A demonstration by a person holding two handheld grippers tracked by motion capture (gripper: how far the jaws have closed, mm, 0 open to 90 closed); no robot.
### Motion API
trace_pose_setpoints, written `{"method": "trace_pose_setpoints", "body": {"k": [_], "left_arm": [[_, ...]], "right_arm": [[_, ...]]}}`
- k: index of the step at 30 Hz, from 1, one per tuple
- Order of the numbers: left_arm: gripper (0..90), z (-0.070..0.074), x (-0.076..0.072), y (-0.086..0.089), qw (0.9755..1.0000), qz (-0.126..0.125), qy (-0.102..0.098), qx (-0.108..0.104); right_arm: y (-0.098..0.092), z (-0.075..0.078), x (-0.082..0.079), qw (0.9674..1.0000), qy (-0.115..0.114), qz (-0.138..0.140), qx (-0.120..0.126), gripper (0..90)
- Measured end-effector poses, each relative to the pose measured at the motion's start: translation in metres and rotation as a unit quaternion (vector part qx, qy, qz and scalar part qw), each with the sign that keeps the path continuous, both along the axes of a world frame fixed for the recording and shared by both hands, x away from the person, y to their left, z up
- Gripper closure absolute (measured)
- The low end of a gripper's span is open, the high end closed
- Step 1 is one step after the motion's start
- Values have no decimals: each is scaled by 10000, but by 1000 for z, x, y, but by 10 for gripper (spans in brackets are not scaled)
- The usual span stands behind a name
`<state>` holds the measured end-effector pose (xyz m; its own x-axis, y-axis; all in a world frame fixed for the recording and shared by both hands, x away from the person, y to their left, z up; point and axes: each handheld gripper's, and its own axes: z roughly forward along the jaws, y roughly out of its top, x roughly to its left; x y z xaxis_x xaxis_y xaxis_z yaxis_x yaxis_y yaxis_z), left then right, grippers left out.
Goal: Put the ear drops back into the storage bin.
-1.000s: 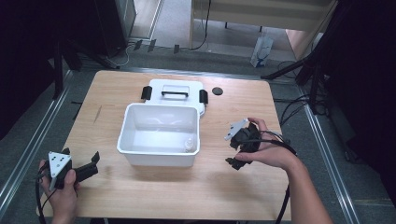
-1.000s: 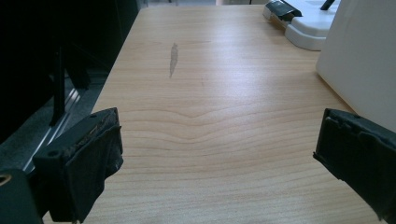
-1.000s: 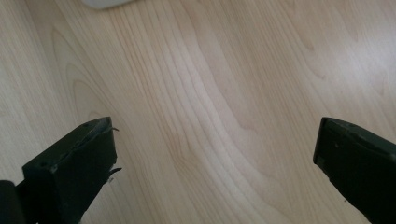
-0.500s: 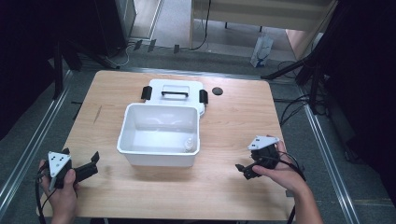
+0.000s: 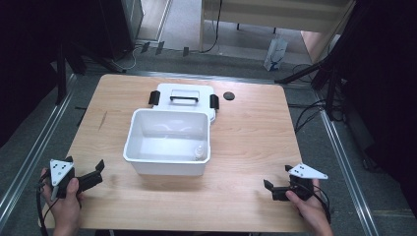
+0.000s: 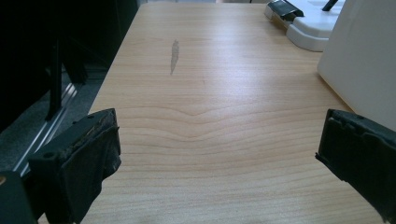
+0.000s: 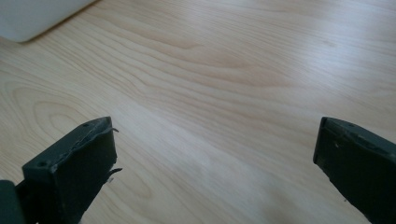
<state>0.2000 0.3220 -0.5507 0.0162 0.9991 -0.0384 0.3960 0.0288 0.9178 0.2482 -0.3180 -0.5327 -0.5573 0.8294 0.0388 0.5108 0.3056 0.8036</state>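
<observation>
— Where's the bin [image 5: 168, 142]?

— Centre of the frame on the table [image 5: 246, 128], open, with a small bottle [image 5: 199, 152] in its lower right corner. Its lid [image 5: 184, 98] lies touching just above.

— And the grippers?

— Left gripper [image 5: 83, 172] lower left, right gripper [image 5: 278, 183] lower right, both with jaws wide and holding nothing, well apart from the bin.

Right gripper [image 5: 280, 188]: now drawn back from beside the bin [image 5: 168, 169] to the table's [image 5: 246, 137] near right corner, jaws apart.
</observation>
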Motion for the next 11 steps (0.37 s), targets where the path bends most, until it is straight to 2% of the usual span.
{"method": "trace_pose_setpoints", "body": {"k": [1, 2, 3, 4, 5, 7, 11], "left_arm": [[0, 0, 0, 0, 10000, 5, 5, 18], [0, 0, 0, 0, 10000, 5, 5, 18], [0, 0, 0, 0, 10000, -4, 13, 25], [0, 0, 0, -1, 10000, 10, 17, 24], [0, 0, 0, -1, 10000, 22, 15, 21], [0, 0, 0, 0, 10000, 18, 21, 9], [0, 0, 0, -1, 10000, 19, 39, 52]], "right_arm": [[-7, -4, -7, 9999, -49, -153, 52, 0], [-7, -4, -7, 9999, -49, -153, 52, 0], [-10, -6, -10, 9995, -127, -275, 86, 0], [-14, -8, -15, 9989, -185, -400, 169, 0], [-21, -9, -21, 9970, -296, -599, 391, 0], [-24, -9, -23, 9959, -339, -706, 448, 0], [-35, -9, -28, 9915, -376, -859, 899, 0]]}}
